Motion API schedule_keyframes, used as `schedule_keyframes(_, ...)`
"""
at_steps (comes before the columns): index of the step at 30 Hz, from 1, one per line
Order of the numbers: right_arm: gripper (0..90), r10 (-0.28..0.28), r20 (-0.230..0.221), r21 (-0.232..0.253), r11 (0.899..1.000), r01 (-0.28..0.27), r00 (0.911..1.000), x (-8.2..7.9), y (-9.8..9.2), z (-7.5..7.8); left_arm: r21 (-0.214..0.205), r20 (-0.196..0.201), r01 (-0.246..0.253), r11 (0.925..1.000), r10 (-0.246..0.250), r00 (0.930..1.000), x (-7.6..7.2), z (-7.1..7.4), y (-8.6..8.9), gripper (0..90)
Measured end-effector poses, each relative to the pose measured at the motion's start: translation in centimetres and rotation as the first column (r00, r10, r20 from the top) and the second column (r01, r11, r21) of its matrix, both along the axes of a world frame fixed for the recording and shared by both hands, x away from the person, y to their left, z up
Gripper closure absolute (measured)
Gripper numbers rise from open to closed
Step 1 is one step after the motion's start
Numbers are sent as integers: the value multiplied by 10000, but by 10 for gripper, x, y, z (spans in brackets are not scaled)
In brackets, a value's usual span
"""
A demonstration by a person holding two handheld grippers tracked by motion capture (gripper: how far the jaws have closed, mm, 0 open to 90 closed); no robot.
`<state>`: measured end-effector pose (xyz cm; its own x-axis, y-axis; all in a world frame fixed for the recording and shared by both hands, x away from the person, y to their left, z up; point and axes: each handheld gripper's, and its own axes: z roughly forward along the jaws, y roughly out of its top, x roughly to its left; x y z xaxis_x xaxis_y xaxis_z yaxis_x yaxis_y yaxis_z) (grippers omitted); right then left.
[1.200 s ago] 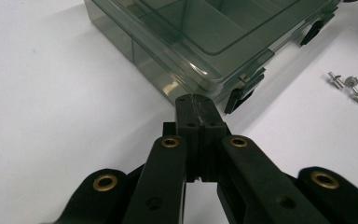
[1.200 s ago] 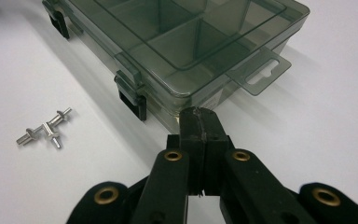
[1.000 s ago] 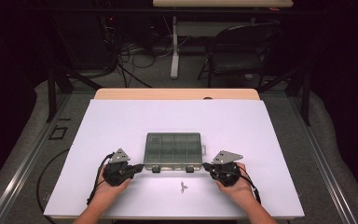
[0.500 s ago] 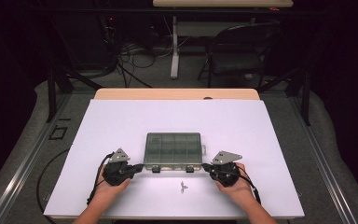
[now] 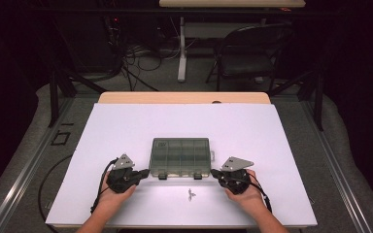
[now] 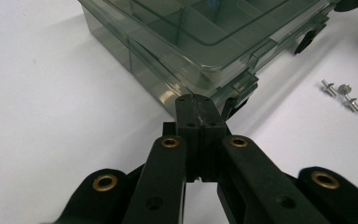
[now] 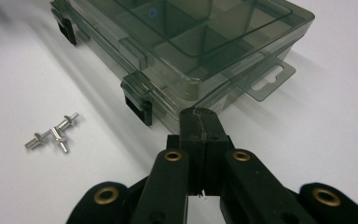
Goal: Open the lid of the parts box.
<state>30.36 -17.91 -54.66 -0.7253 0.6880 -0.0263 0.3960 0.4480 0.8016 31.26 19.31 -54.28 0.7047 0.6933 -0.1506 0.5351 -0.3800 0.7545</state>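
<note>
1. A smoky transparent compartment box (image 5: 180, 157) lies lid-down-shut near the middle of the white table (image 5: 126, 126), somewhat toward the person's edge.
2. The left gripper (image 5: 144, 173) sits at the box's near left corner, its jaws pressed together with nothing between them; in the left gripper view (image 6: 196, 106) the tips are right at that corner, though whether they actually touch the plastic cannot be told.
3. The right gripper (image 5: 214, 172) mirrors it at the near right corner, jaws likewise pressed together and empty; the right gripper view (image 7: 199, 119) puts the tips just beside the box wall.
4. A few small metal screws (image 5: 190, 194) lie on the table between the two grippers, closer to the near edge than the box.
5. From the high view the screws are a tiny blur; the right gripper view (image 7: 52, 133) shows them as separate silver pieces.
6. The black latches (image 7: 138, 108) on the box's near side show clearly in the right gripper view, as does a hang tab (image 7: 271, 78) at the box's end.
7. The far part of the box is cut off in both gripper views.
</note>
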Motion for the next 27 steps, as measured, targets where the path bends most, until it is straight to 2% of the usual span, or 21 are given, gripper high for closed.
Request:
schedule_keyframes(5, 895, 8, 242, 118, 9999, -11, 9997, -2, 2, 3, -89, 138, -145, 9999, 146, 9998, 0, 2, 1, 900)
schedule_keyframes(11, 840, -102, 516, 82, 9999, 98, 9986, -2, 2, 4, 49, 515, -349, 9994, 346, 9981, -1, 5, -1, 814)
schedule_keyframes(16, 786, -296, 713, 275, 9992, 277, 9970, -1, 3, 7, -229, 662, -321, 9992, 336, 9972, 0, 6, -1, 754)
schedule_keyframes(23, 760, -249, 1010, 18, 9997, 248, 9946, -1, 5, 8, -303, 934, -439, 9986, 466, 9945, -1, 9, -2, 723)
schedule_keyframes(27, 755, -297, 1210, 56, 9996, 293, 9922, -2, 6, 10, -245, 1020, -317, 9992, 340, 9942, -1, 9, -5, 720)
